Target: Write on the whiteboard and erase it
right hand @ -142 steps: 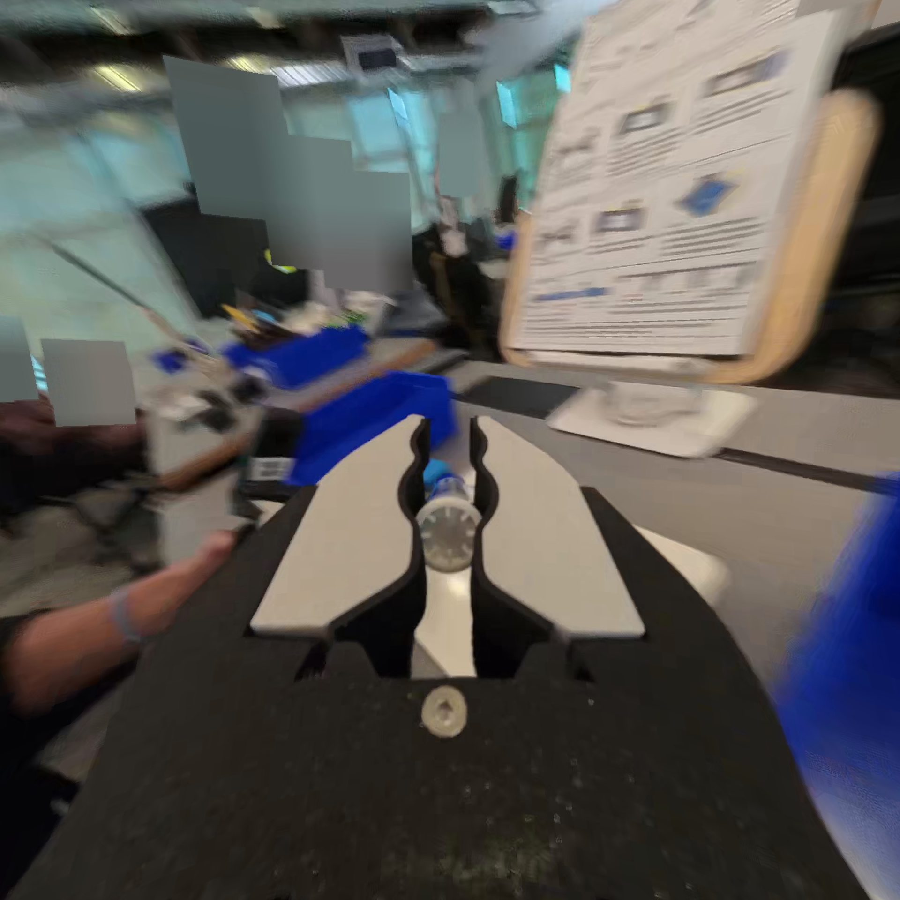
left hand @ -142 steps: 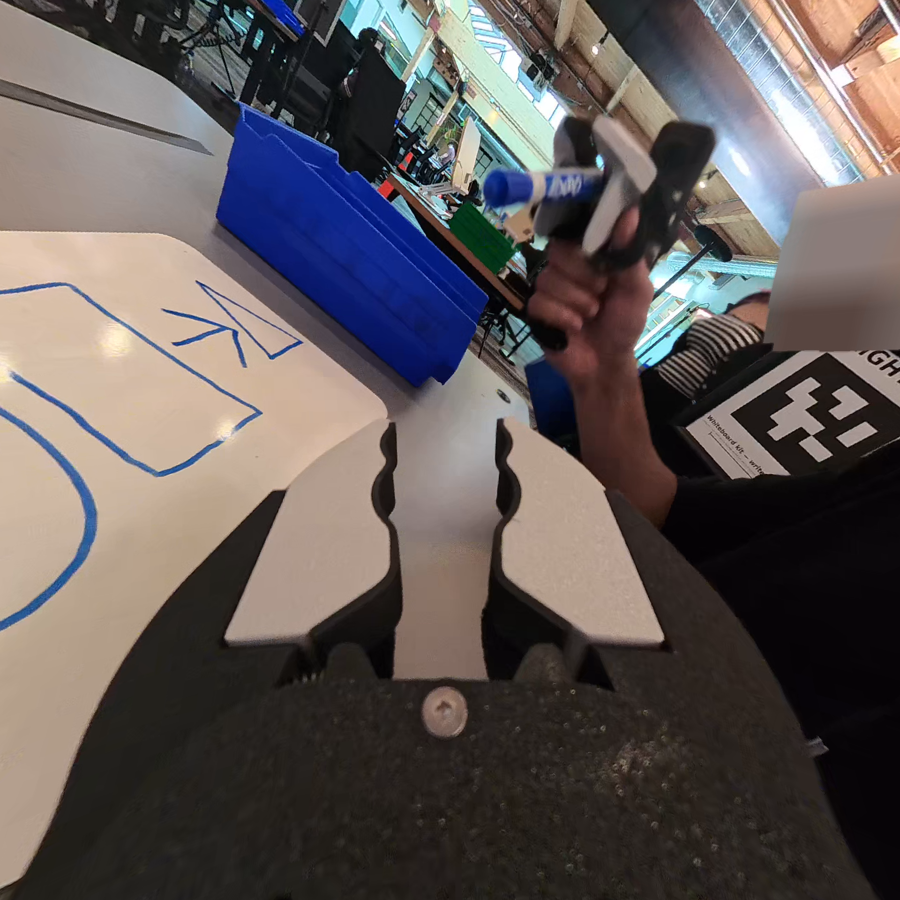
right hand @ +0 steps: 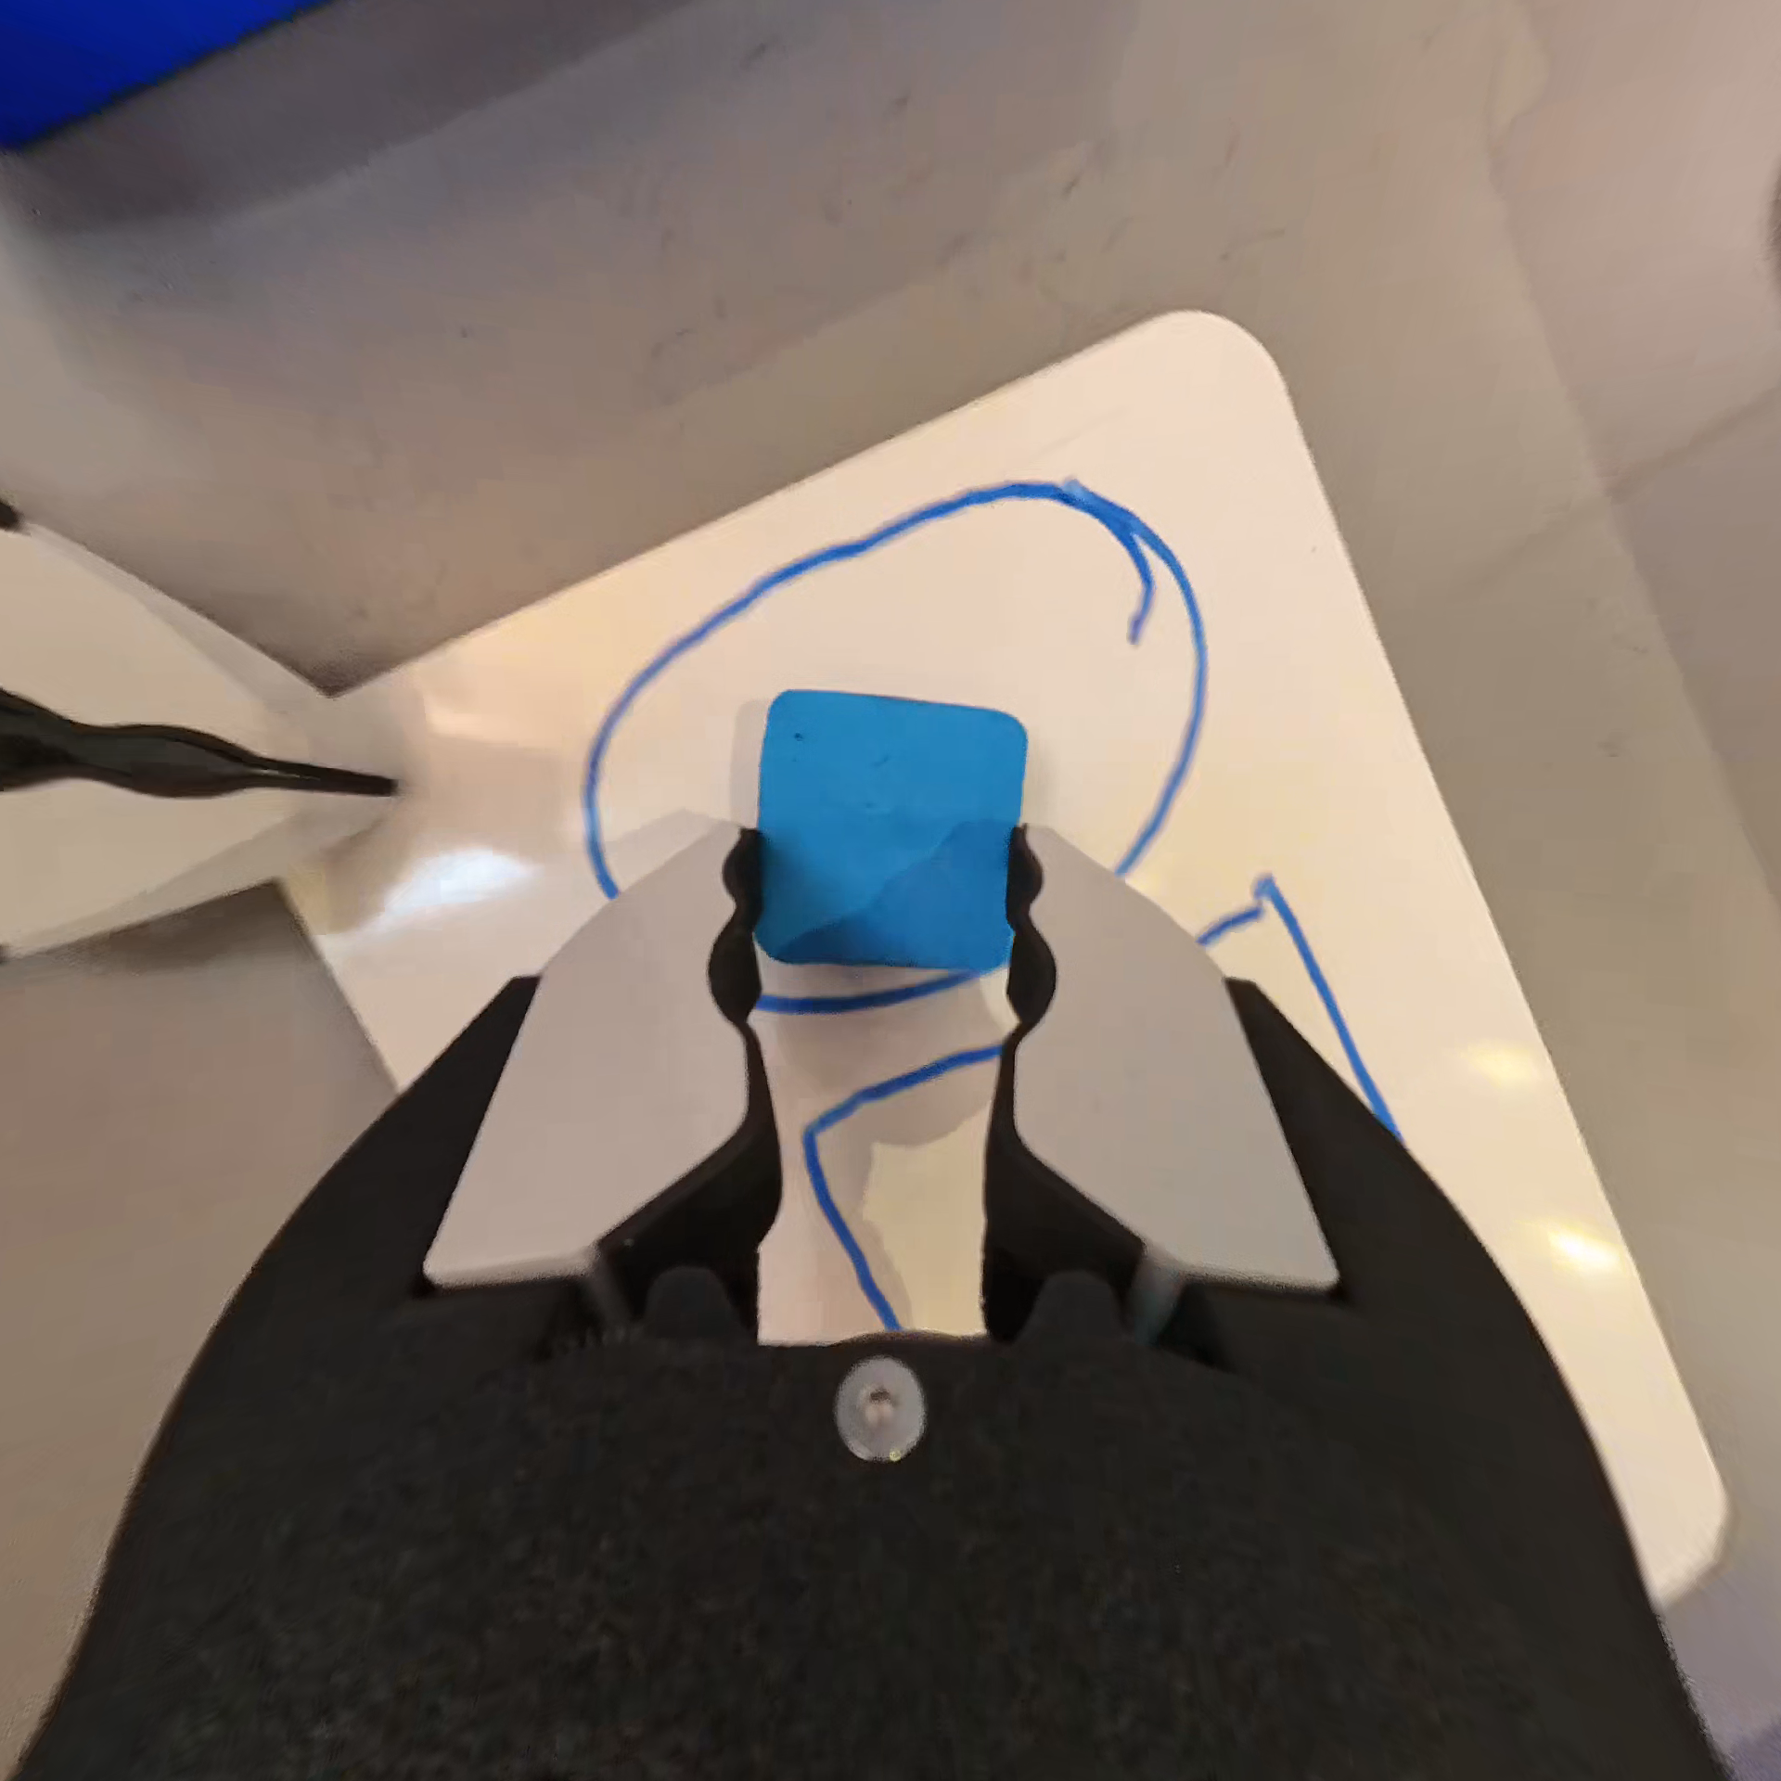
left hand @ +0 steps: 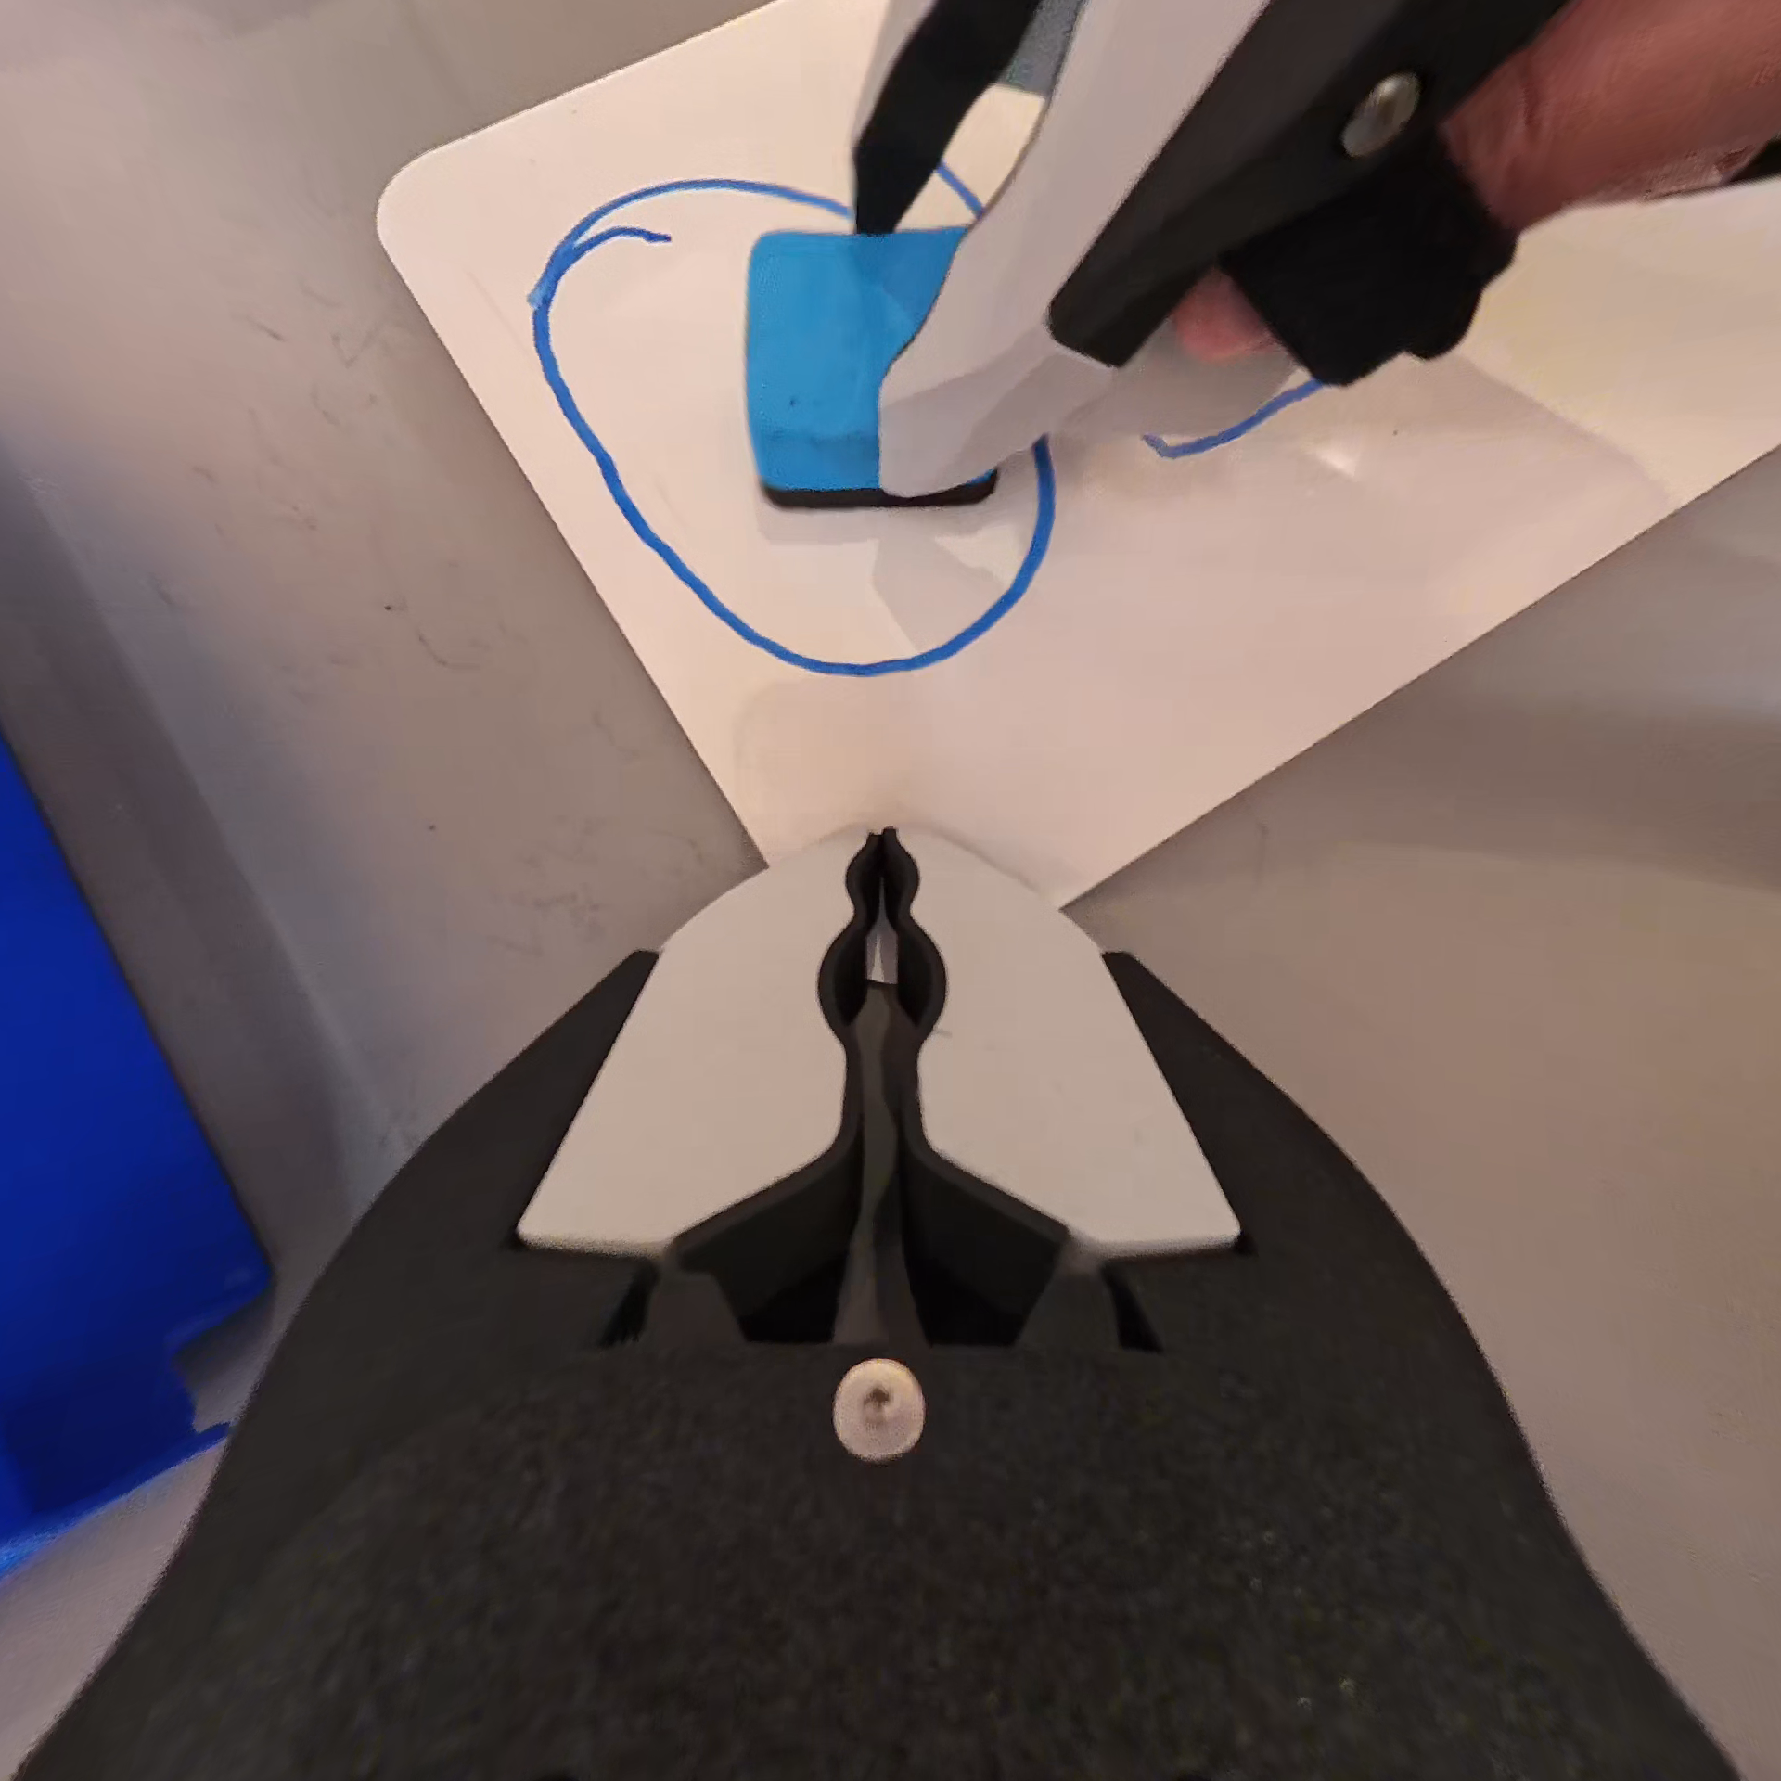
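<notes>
A white whiteboard lies flat on the grey table and carries looping blue marker lines. My right gripper is shut on a blue block eraser with a black base and holds it down on the board inside the drawn loop. The left wrist view shows that gripper and the eraser from the side, held by a hand. My left gripper is shut and empty, its tips resting on the board's near corner. It shows at the left of the right wrist view.
A blue bin stands on the table to the left of the board and shows at the top left of the right wrist view. The scuffed grey table surrounds the board.
</notes>
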`<state>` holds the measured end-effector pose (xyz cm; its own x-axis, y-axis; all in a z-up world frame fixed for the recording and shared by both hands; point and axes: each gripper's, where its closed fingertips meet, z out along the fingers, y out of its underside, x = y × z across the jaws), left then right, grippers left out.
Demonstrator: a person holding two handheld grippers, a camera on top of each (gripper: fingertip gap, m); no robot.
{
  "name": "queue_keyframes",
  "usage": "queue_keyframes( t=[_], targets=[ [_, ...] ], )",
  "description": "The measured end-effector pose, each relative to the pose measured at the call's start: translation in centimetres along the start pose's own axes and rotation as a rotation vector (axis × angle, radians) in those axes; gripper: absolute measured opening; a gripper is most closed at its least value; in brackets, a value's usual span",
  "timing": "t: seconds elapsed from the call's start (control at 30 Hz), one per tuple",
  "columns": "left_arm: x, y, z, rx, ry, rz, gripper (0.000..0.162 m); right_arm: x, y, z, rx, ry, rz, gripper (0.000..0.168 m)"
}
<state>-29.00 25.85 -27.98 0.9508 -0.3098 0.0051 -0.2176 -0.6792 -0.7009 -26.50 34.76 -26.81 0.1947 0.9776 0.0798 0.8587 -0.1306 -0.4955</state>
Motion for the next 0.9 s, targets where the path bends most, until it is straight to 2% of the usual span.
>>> queue_keyframes(
  t=[0.1,0.17,0.27,0.3,0.37,0.5,0.63,0.73,0.83,0.9],
  targets=[
    [-0.4,0.0,0.0,-0.005,-0.037,0.019,0.000,-3.1,-0.8,0.1,-0.013,-0.107,-0.075,0.048],
    [-0.4,0.1,0.0,-0.005,-0.027,0.010,0.000,-3.8,-0.6,0.1,-0.034,-0.080,-0.200,0.048],
    [0.0,0.0,0.0,-0.002,0.013,-0.021,0.000,-2.3,-0.7,0.1,-0.046,-0.120,-0.081,0.048],
    [0.0,0.0,0.0,-0.002,0.013,-0.021,0.000,-3.5,-0.9,0.1,-0.030,-0.156,-0.103,0.048],
    [0.1,0.1,0.0,-0.001,0.012,-0.016,0.001,-4.9,-0.8,0.1,-0.034,-0.116,-0.234,0.048],
    [0.5,0.0,0.0,-0.002,0.029,-0.020,0.000,-1.1,-0.4,0.3,-0.073,-0.082,-0.100,0.047],
    [0.5,0.1,0.0,0.000,0.030,-0.023,0.001,-5.6,-0.5,0.0,-0.093,-0.139,-0.275,0.047],
    [0.5,0.1,-0.1,0.000,0.026,-0.023,0.000,-2.5,-0.2,0.1,-0.133,-0.114,-0.240,0.047],
    [0.4,0.1,-0.1,0.002,0.029,-0.029,0.001,-4.1,1.5,-1.0,-0.208,-0.130,-0.381,0.047],
    [0.4,0.1,-0.1,0.003,0.031,-0.035,0.001,-4.9,1.4,-1.0,-0.220,-0.131,-0.428,0.047]
  ],
)
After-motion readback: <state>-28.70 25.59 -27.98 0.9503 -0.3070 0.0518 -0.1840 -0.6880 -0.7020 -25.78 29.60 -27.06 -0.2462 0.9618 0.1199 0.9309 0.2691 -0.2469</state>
